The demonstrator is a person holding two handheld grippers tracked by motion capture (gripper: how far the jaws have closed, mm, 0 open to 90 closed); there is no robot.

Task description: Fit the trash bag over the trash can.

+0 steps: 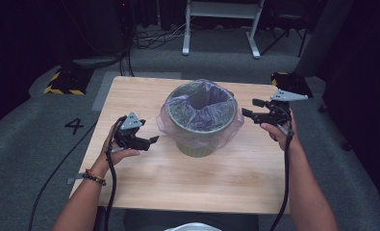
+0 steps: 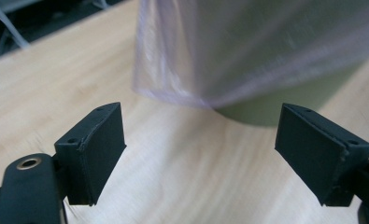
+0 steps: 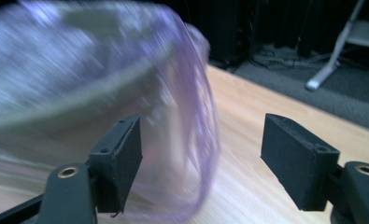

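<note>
Beside the bin (image 1: 200, 126), both claws, left (image 1: 151, 140) and right (image 1: 247, 113), are hovering wide open; a one-sided pinch on its liner (image 1: 171, 126) is risking tearing or tipping.

We see black left tongs (image 1: 151, 140) and right tongs (image 1: 248, 108), grey triangular plates on top, black cables trailing, and beaded bracelets (image 1: 94, 176) on the left wrist.

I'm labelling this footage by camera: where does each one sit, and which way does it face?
High view: above the person's side, looking forward and down on the table; both forearms, left gripper, right gripper.
Left gripper view: along open jaws at the bin's base.
Right gripper view: along open jaws at the bag.
All share bin and bag.
</note>
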